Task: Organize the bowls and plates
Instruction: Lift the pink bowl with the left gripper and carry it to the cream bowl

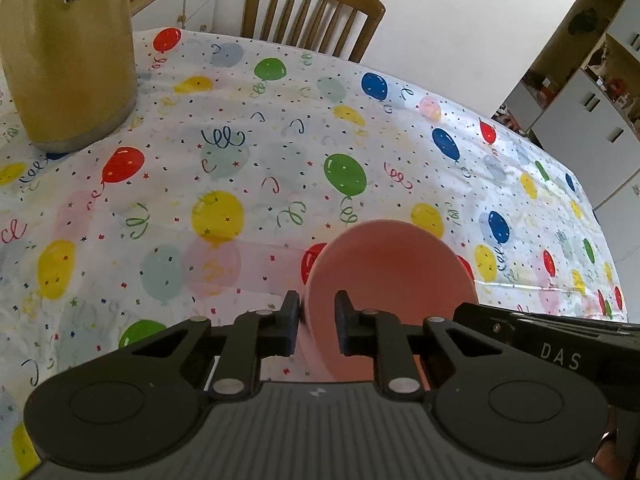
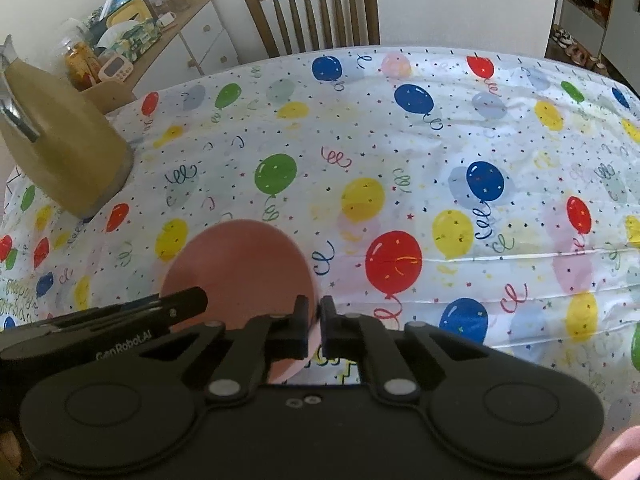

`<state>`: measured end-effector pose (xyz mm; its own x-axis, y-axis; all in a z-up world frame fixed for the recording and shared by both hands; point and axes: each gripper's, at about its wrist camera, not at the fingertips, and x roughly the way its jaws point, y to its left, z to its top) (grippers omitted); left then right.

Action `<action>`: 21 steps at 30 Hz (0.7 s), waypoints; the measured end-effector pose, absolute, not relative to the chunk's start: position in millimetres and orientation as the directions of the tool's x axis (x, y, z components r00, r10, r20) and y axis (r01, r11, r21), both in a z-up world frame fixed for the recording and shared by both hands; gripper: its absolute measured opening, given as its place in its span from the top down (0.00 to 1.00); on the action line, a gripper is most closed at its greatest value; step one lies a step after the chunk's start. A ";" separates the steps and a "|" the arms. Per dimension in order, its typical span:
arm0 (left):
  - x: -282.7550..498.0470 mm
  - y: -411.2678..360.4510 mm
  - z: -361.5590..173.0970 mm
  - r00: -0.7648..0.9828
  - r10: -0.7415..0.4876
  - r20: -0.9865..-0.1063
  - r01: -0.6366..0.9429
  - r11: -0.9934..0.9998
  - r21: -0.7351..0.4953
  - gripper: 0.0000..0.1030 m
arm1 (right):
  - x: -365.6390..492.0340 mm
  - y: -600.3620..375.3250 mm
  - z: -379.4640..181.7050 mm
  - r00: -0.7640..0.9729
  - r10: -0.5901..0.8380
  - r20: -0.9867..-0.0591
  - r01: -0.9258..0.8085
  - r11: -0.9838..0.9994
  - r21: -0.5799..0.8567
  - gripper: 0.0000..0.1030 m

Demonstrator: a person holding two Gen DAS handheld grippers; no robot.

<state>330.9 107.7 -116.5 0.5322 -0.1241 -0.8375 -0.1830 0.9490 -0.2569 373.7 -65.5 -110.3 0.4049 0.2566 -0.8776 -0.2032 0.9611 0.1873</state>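
Tongs first: left tongs (image 1: 318, 316) closed most of the way, pinching the near rim of the pink bowl (image 1: 388, 280), one finger outside the wall and one inside. Right tongs (image 2: 315, 320) closed down to a thin gap, biting another part of that same rim.

Pink bowl low in the middle of the left view, open side showing. Same pink bowl (image 2: 240, 264) low and left of middle in the right view, round back showing. Held tipped, and likely lifted just over the balloon tablecloth (image 1: 240, 160), though hard to be sure of that.

Probably light, maybe plastic. Stiff enough to keep its shape in the pinch. Smooth all over, so likely slippery. Thin rim, the only good place to grab. Best to bite deep on the rim, not just at the tips. Best to keep both pinches firm and move slowly, since a tipped bowl can swing or slide out.

Yellow kettle (image 1: 68, 52) in the upper left of the frame, well apart from the bowl. Wooden chair (image 1: 316, 8) at the top, behind the table.
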 end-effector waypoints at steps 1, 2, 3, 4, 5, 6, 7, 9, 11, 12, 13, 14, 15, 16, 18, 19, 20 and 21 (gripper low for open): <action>328.5 106.5 -113.8 0.532 -0.126 -0.838 -0.182 0.949 -0.258 0.82 | 371.6 -65.9 -108.2 0.406 0.254 -0.878 -0.202 0.962 0.186 0.96; 325.9 105.6 -111.1 0.533 -0.128 -0.836 -0.179 0.949 -0.260 0.82 | 368.9 -66.5 -105.6 0.406 0.251 -0.879 -0.200 0.963 0.182 0.96; 323.0 104.4 -107.8 0.536 -0.131 -0.834 -0.175 0.949 -0.262 0.82 | 366.3 -67.2 -103.2 0.408 0.248 -0.878 -0.201 0.963 0.179 0.96; 319.5 103.1 -104.1 0.540 -0.135 -0.831 -0.172 0.949 -0.265 0.82 | 363.3 -68.4 -100.0 0.412 0.248 -0.877 -0.202 0.963 0.178 0.96; 316.1 101.2 -100.5 0.544 -0.138 -0.828 -0.166 0.949 -0.267 0.82 | 359.8 -70.3 -96.8 0.414 0.247 -0.876 -0.199 0.964 0.178 0.96; 312.4 99.0 -96.5 0.546 -0.142 -0.826 -0.159 0.950 -0.268 0.82 | 356.1 -72.5 -93.5 0.415 0.247 -0.876 -0.195 0.964 0.179 0.96; 308.3 96.7 -92.4 0.548 -0.148 -0.824 -0.151 0.951 -0.271 0.82 | 352.1 -74.8 -90.1 0.418 0.247 -0.874 -0.192 0.965 0.180 0.96; 299.8 92.3 -84.6 0.551 -0.160 -0.819 -0.136 0.951 -0.277 0.82 | 343.5 -79.0 -83.3 0.423 0.242 -0.873 -0.185 0.966 0.179 0.96; 290.4 87.5 -77.3 0.555 -0.170 -0.814 -0.127 0.950 -0.285 0.82 | 333.3 -83.2 -75.4 0.435 0.237 -0.869 -0.177 0.968 0.175 0.96; 285.5 84.9 -73.7 0.556 -0.173 -0.813 -0.124 0.950 -0.287 0.82 | 327.7 -85.3 -71.4 0.441 0.235 -0.866 -0.174 0.969 0.175 0.96; 280.6 82.0 -70.8 0.556 -0.177 -0.812 -0.120 0.950 -0.289 0.82 | 321.7 -87.6 -67.2 0.446 0.236 -0.863 -0.173 0.969 0.175 0.96; 276.1 79.6 -68.0 0.555 -0.182 -0.812 -0.115 0.950 -0.291 0.82 | 316.1 -90.5 -63.4 0.451 0.236 -0.861 -0.170 0.970 0.176 0.96; 271.4 77.1 -65.2 0.554 -0.186 -0.812 -0.112 0.949 -0.294 0.82 | 309.8 -93.4 -59.0 0.456 0.235 -0.859 -0.168 0.970 0.176 0.96; 266.0 73.8 -61.9 0.553 -0.190 -0.811 -0.106 0.949 -0.295 0.82 | 304.5 -95.5 -55.5 0.459 0.235 -0.857 -0.168 0.970 0.176 0.96; 254.9 67.6 -55.9 0.555 -0.198 -0.808 -0.100 0.949 -0.301 0.82 | 294.1 -100.5 -49.1 0.464 0.232 -0.855 -0.166 0.971 0.173 0.96; 250.3 64.2 -53.8 0.554 -0.199 -0.808 -0.097 0.949 -0.300 0.82 | 288.4 -103.9 -46.7 0.464 0.229 -0.856 -0.165 0.971 0.171 0.96; 245.1 61.0 -51.5 0.555 -0.200 -0.807 -0.094 0.949 -0.300 0.82 | 283.3 -107.3 -44.0 0.466 0.229 -0.855 -0.164 0.972 0.171 0.96; 239.5 57.2 -49.2 0.557 -0.201 -0.806 -0.091 0.950 -0.300 0.82 | 278.0 -111.1 -41.5 0.467 0.229 -0.854 -0.164 0.972 0.171 0.96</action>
<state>239.5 57.2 -49.2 0.5570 -0.2014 -0.8057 -0.0910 0.9495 -0.3002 278.0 -111.1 -41.5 0.4675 0.2290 -0.8538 -0.1644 0.9715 0.1706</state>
